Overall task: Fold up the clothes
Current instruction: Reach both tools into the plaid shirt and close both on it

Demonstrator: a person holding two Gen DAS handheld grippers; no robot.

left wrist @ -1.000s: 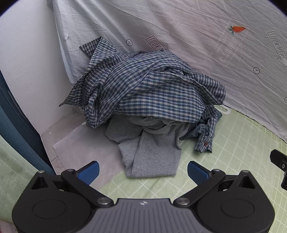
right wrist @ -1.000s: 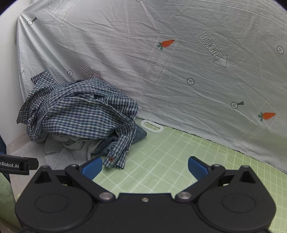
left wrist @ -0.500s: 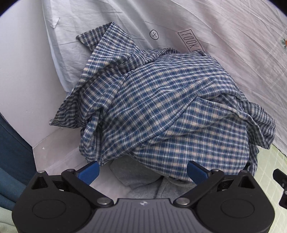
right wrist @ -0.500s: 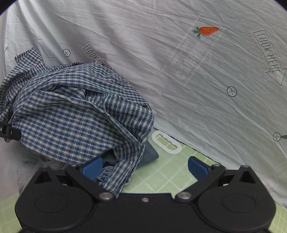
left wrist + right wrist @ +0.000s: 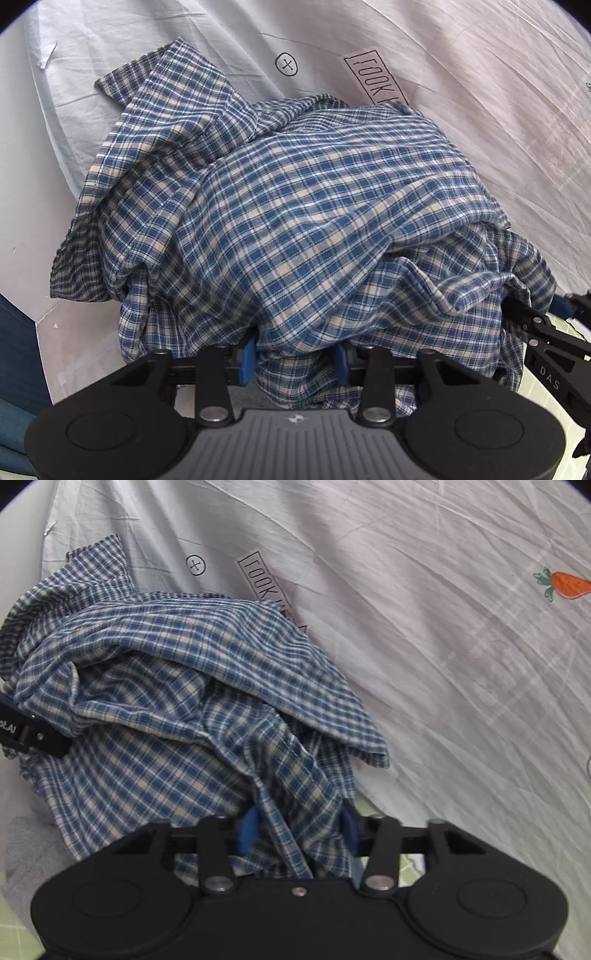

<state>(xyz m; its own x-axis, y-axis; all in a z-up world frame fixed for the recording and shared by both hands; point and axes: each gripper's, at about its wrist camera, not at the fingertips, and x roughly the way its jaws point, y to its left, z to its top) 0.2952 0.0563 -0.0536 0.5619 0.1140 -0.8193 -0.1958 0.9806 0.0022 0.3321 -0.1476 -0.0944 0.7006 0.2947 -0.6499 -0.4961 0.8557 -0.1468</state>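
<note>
A crumpled blue plaid shirt lies heaped on top of the clothes pile and fills the left wrist view. It also fills the left half of the right wrist view. My left gripper has its jaws partly closed around a fold at the shirt's near edge. My right gripper has its jaws partly closed around a hanging fold on the shirt's right side. The right gripper shows at the right edge of the left wrist view.
A pale sheet printed with carrots and arrows rises behind the pile. A grey garment peeks out under the shirt at the left. A green gridded mat lies below. A white wall is at the left.
Both grippers have moved in to the pile and their jaws have narrowed from wide open onto folds of the plaid shirt.
</note>
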